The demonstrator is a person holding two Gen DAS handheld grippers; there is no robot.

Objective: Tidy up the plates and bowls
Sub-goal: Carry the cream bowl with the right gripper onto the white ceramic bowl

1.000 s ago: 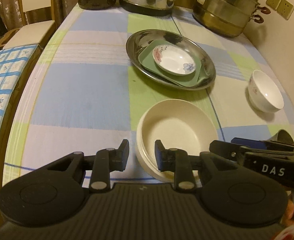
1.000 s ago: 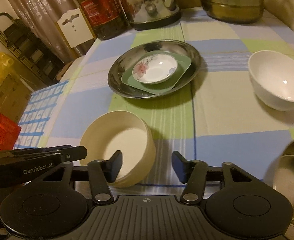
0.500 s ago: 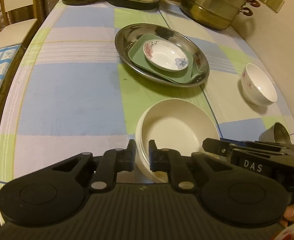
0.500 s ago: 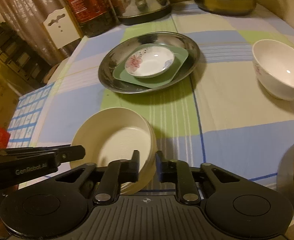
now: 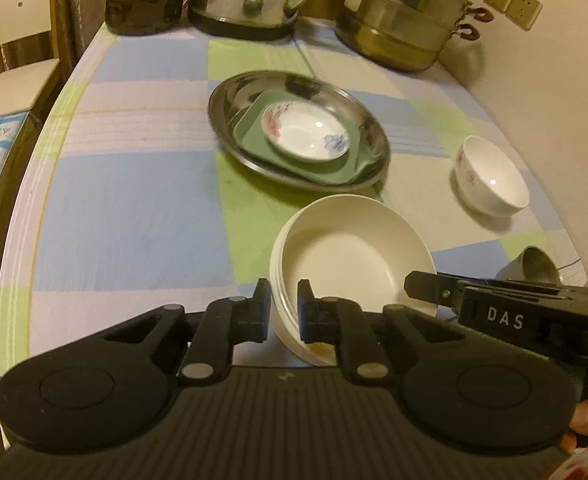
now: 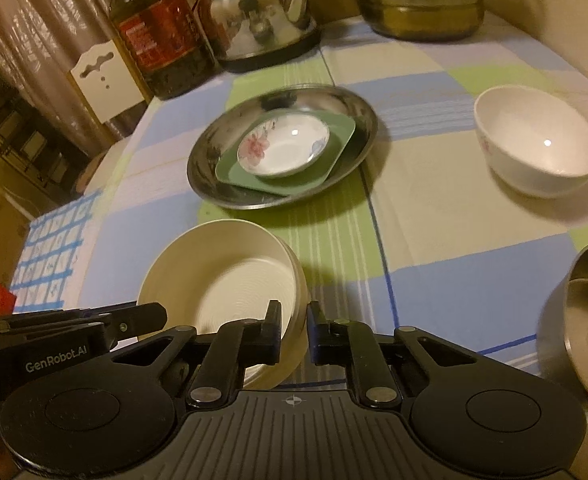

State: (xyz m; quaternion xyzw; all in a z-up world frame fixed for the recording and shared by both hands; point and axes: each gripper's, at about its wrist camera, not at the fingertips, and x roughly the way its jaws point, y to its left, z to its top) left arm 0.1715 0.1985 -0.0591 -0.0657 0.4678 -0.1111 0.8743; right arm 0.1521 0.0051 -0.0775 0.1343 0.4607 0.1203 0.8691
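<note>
A cream bowl (image 5: 350, 256) is held off the checked tablecloth by both grippers. My left gripper (image 5: 283, 304) is shut on its near left rim. My right gripper (image 6: 294, 326) is shut on the right rim of the cream bowl (image 6: 233, 276). Beyond it a steel plate (image 5: 229, 120) holds a green square plate (image 5: 249, 136) with a small flowered dish (image 5: 306, 132) on top. This stack also shows in the right wrist view (image 6: 281, 148). A white flowered bowl (image 5: 490, 176) stands at the right, also seen in the right wrist view (image 6: 534, 140).
A steel cup (image 5: 534, 270) lies at the near right; in the right wrist view steel bowls (image 6: 582, 320) stand at the right edge. An oil bottle (image 6: 157, 28), a kettle (image 6: 261, 12) and a steamer pot (image 5: 406, 16) line the far edge. A chair (image 5: 9, 40) stands to the left.
Both grippers closed on the cream bowl's rim from opposite sides, then lifted and tilted it off the table toward the stack of plates.
</note>
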